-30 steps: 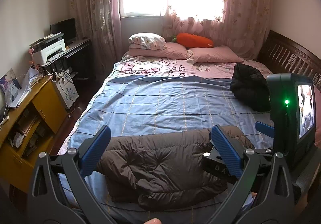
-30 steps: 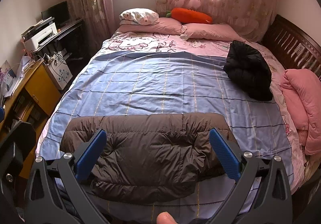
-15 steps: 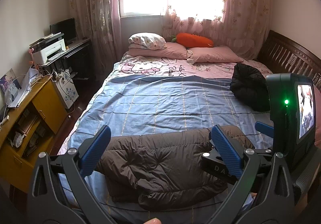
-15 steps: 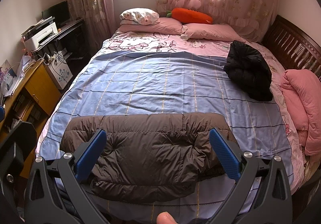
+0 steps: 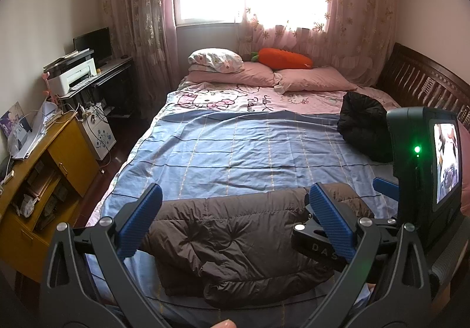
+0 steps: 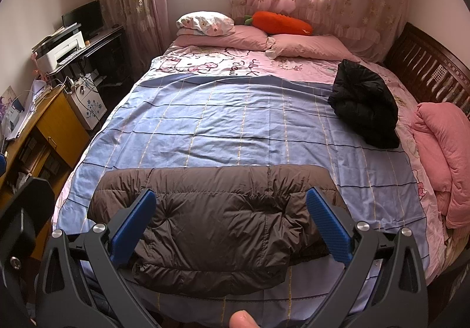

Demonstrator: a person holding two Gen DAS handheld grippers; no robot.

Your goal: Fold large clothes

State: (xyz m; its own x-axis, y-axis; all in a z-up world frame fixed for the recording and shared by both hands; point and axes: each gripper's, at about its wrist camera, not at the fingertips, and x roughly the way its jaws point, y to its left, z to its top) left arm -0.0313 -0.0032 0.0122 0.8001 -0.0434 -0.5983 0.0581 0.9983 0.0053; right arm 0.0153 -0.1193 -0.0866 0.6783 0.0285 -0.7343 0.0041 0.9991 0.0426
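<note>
At the near edge of the bed (image 6: 235,110), the brown jacket (image 6: 217,222) lies folded into a wide bundle on the blue sheet (image 6: 205,122), straight far edge, puffier and looser on your near side. Your left tool (image 5: 235,219) and right tool (image 6: 230,219) both hover above it with jaws spread wide, holding nothing. The padding looks slippery and springy, so if you pinch only the top layer the lower folds will likely slide apart, and the near hem, close to the mattress edge, could drag off the bed. The black jacket (image 6: 364,104) sits far right, well apart, beside the pink blanket (image 6: 440,146). Against the frames from a second ago, nothing has shifted: both tools hang in the same place, equally open, and the bundle keeps its shape.
</note>
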